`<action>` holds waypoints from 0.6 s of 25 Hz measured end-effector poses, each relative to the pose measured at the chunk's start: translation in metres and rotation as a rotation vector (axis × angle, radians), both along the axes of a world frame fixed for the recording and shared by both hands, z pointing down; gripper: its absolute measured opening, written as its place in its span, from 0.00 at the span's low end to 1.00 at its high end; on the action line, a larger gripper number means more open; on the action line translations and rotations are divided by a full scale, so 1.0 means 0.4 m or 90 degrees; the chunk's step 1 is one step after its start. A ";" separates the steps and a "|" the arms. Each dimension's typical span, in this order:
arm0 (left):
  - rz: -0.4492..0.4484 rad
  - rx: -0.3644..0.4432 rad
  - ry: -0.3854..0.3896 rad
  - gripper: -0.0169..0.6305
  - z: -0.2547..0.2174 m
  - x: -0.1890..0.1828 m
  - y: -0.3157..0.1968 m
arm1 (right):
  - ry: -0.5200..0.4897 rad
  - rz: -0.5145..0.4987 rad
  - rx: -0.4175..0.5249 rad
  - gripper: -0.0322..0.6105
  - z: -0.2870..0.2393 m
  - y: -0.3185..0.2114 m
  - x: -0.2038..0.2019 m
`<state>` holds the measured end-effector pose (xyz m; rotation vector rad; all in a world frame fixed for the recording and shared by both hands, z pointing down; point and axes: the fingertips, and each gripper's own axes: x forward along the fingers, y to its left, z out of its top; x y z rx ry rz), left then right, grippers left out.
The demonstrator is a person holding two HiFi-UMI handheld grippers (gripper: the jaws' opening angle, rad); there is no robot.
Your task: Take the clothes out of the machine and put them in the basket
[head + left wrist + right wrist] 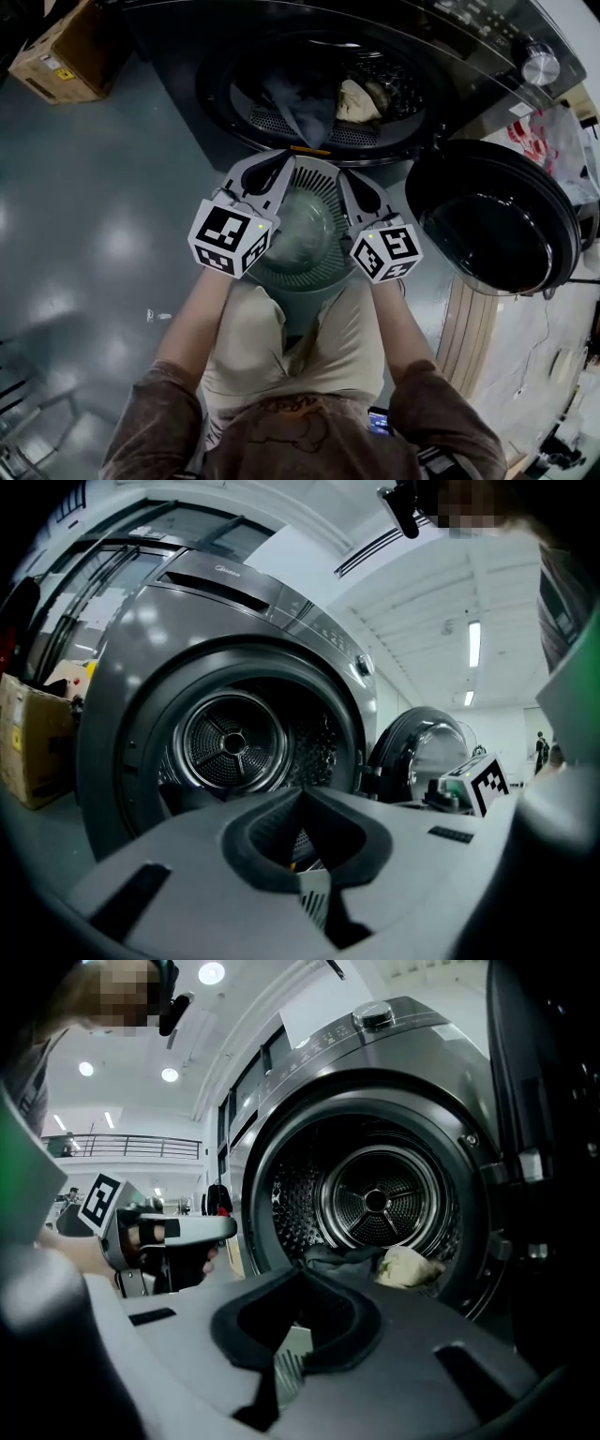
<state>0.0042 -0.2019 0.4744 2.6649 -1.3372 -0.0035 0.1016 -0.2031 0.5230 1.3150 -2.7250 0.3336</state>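
The machine's drum stands open in front of me. A dark grey garment hangs over the drum's front lip, with a beige cloth beside it on the right. In the right gripper view the dark garment and the beige cloth lie at the drum's bottom. A round green basket sits on the floor just below the opening. My left gripper and right gripper hover side by side over the basket's far rim, both shut with nothing held, pointing at the drum.
The machine's round door is swung open to the right, close to my right gripper. A cardboard box stands on the floor left of the machine. The person's legs are right behind the basket.
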 end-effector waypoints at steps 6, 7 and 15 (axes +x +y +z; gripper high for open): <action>-0.005 0.014 -0.019 0.04 -0.005 0.005 0.021 | -0.009 -0.017 0.011 0.04 0.007 -0.001 -0.009; -0.005 0.014 -0.022 0.04 -0.005 0.005 0.024 | -0.012 -0.018 0.013 0.04 0.007 0.002 -0.009; -0.038 0.007 -0.030 0.04 0.006 0.001 0.033 | -0.012 -0.025 0.021 0.04 -0.006 0.015 0.000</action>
